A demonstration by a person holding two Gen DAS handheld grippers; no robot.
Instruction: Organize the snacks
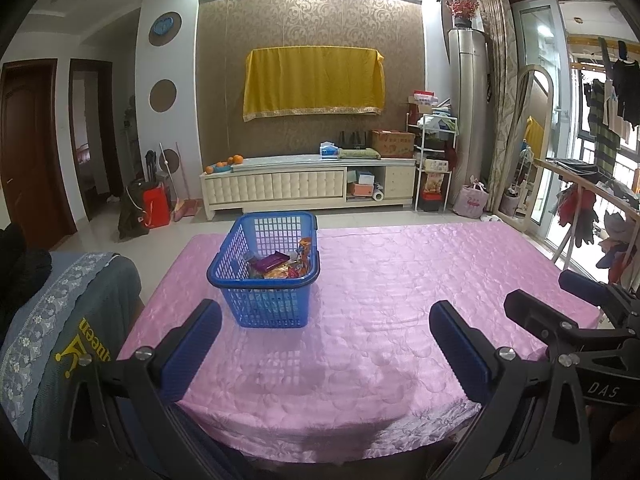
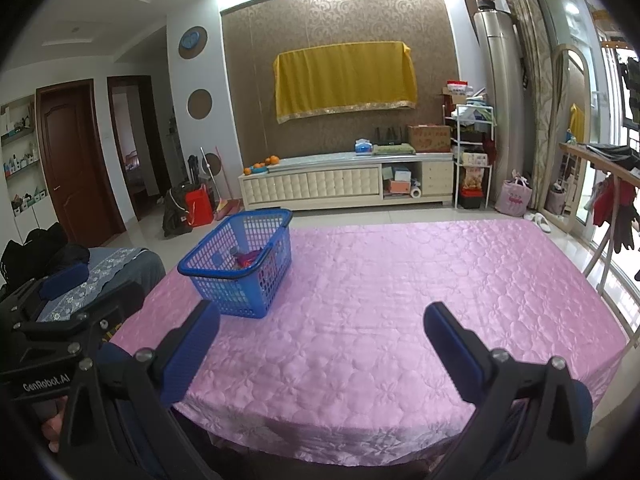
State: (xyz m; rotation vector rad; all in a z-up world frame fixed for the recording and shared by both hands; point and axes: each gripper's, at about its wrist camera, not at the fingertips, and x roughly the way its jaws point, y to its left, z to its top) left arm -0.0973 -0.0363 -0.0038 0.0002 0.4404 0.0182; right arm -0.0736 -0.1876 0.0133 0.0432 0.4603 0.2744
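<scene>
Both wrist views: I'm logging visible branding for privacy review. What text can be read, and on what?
"DAS": right gripper body, seen from the left wrist.
"GenRobot.AI": left gripper body, seen from the right wrist.
"ueen", upside down, partly hidden: yellow print on the grey cloth.
Snack packets in the blue basket: print too small.
Cardboard box and shelf packages: blurred.

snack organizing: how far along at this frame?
Done, by the look: the snack packets sit in the blue basket, and none show on the pink tablecloth. In hand: nothing; left gripper and right gripper are open, short of the basket. Left: nothing visible.
</scene>
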